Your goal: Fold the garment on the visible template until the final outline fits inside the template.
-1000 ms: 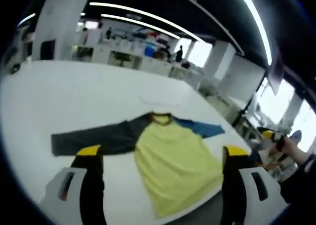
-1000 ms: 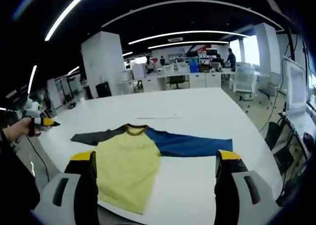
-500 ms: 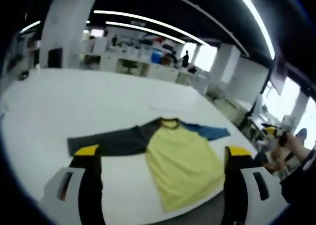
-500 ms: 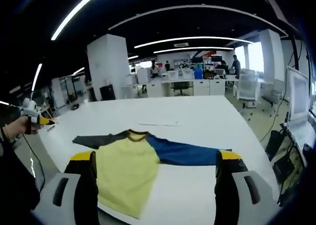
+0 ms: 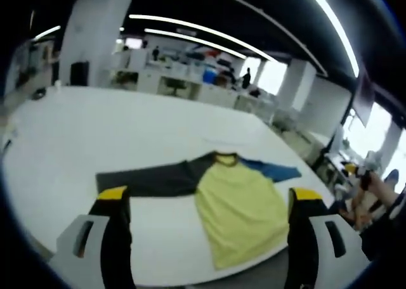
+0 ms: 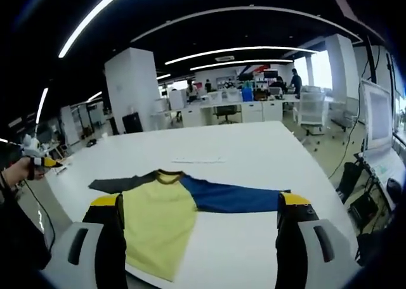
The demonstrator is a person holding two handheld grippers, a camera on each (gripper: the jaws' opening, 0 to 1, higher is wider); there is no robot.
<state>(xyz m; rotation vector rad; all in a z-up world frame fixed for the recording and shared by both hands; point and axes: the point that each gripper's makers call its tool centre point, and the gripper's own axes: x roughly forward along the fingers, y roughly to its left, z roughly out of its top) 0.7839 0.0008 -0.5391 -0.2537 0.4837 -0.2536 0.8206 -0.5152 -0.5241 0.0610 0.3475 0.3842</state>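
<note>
A long-sleeved shirt lies flat on the white table [image 5: 95, 130], front side up. Its body [image 5: 238, 206] is yellow, one sleeve [image 5: 149, 181] dark grey, the other sleeve [image 5: 276, 170] blue, both spread out sideways. In the right gripper view the yellow body [image 6: 158, 219] reaches the near table edge and the blue sleeve [image 6: 235, 199] points right. A faint thin mark [image 6: 198, 160] lies beyond the collar. My left gripper [image 5: 209, 194] is open, off the cloth, with nothing in it. My right gripper [image 6: 199, 200] is open too, also short of the shirt.
A hand holds the other gripper [image 5: 363, 175] off the table's right side, and the left one [image 6: 38, 162] appears at the left edge. Behind the table [image 6: 254, 143] stand a white pillar [image 6: 130, 86], desks, chairs and people. A monitor [image 6: 374, 121] stands at right.
Both cameras have shifted a little, so the shirt sits differently in each view. The shirt itself lies as before, and both grippers stay open.
</note>
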